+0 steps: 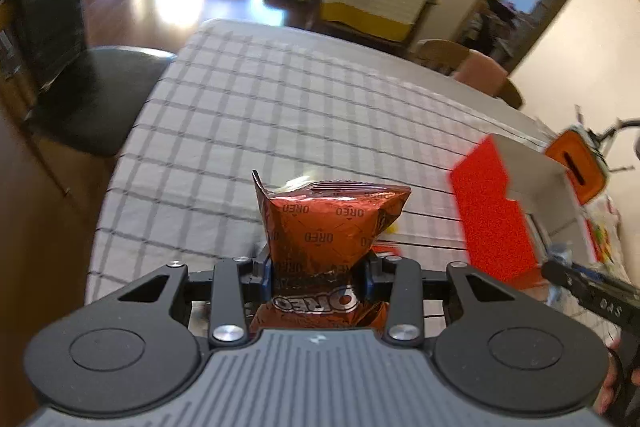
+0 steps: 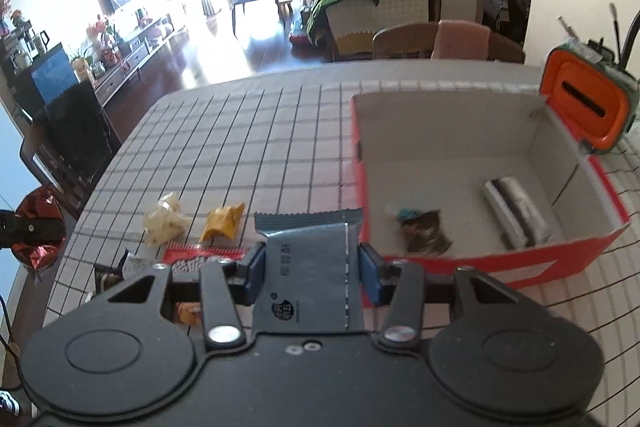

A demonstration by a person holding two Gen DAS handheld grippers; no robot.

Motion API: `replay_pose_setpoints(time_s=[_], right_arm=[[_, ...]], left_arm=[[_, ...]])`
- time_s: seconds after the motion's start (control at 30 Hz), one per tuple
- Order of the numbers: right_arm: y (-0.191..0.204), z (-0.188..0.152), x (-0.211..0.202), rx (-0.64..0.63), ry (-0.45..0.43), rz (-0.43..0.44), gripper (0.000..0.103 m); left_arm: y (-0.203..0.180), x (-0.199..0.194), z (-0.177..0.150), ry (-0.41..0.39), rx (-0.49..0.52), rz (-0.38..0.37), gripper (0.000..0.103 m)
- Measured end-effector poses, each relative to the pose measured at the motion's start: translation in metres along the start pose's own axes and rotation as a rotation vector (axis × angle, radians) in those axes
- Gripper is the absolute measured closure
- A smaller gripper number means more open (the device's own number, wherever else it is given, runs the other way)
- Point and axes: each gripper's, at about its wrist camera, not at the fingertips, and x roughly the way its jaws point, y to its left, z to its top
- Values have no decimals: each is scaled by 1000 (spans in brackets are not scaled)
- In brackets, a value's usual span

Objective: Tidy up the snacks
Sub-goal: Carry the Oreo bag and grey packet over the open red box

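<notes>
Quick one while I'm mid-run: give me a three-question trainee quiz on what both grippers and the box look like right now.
1. True or false: the left gripper is empty.
2. What does the right gripper hold? A) yellow wrapper B) grey-blue packet C) nothing
3. How many snacks already lie in the red box?

Key
1. False: its jaws are shut on the Oreo bag.
2. B.
3. Two: a dark wrapped snack and a silver pack.

Both tools tilted downward, left tool [image 1: 320, 267] and right tool [image 2: 312, 267] each clamped on something.
</notes>
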Motion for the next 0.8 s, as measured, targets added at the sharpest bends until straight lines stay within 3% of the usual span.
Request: replay_pose_setpoints(time_s=[0.47, 0.8], right_arm=[[-83, 40, -12, 7, -56, -68, 56], [-144, 52, 7, 59, -23, -92, 56]], left_arm=[[-136, 19, 24, -6, 145, -127, 65], [-227, 67, 34, 40, 244, -110, 65]])
